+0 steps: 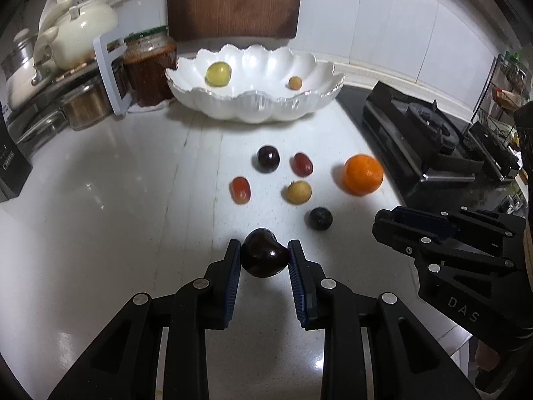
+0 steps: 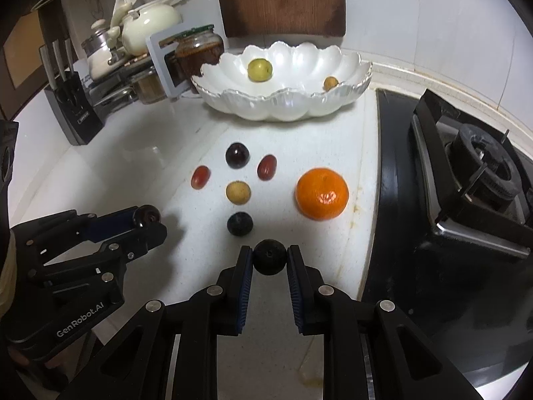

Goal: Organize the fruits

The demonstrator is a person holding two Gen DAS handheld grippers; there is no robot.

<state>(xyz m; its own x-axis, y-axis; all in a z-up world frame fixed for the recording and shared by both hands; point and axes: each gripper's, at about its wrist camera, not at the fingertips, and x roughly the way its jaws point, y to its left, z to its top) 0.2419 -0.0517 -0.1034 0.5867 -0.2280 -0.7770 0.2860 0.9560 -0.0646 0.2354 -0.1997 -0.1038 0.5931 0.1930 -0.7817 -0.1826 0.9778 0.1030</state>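
On the white desk [image 2: 100,153], in front of a scalloped bowl [image 2: 283,106], loose fruit lies in a cluster: orange [image 2: 322,193], two red grapes [image 2: 200,177] [image 2: 266,167], dark grape [image 2: 237,155], tan longan [image 2: 238,192], matte dark berry [image 2: 240,223].

Left hand-held gripper [image 1: 265,260]: pads clamped on a glossy dark cherry [image 1: 264,256], one pad each side. It looks to be just clear of the desk; cannot confirm.

Right hand-held gripper [image 2: 269,260]: pads clamped on a matte dark fruit [image 2: 269,257], low over the near edge of the cluster.

Bowl holds a green fruit [image 2: 260,70] and a second small longan [image 2: 330,83], well apart.

Step in hand (judgement): pick stage done on both sides, transfer to bowl not yet begun.

Next move calls for: lift both clear of the cluster, carry forward over the rim, release low inside. Small round fruit may roll or slip from the pads. Keep the two grippers apart over the bowl. Stove [image 2: 473,180] sits close on the right.
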